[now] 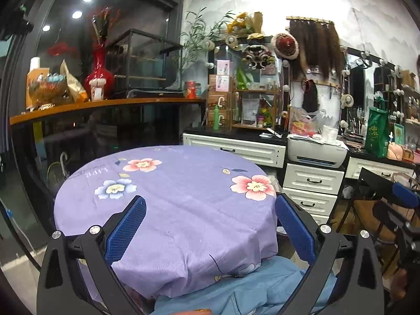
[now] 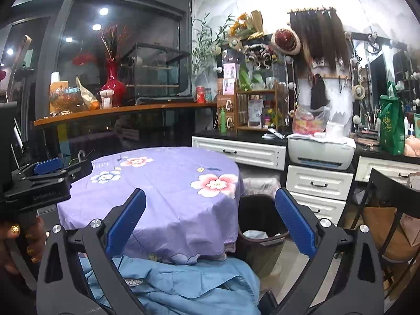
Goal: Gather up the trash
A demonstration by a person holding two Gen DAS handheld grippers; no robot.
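Observation:
A round table under a purple flowered cloth fills the middle of both views. My left gripper hangs open above its near half with nothing between the blue pads. My right gripper is open too, over the table's right edge. Beside that edge on the floor stands a dark brown trash bin holding a crumpled white piece. The left gripper, held by a hand, shows at the left of the right wrist view. The right gripper shows at the right of the left wrist view.
Blue fabric lies in the near foreground below the table. White drawer cabinets with a printer stand behind right. A dark chair is at the right. A cluttered wooden shelf runs along the glass at back left.

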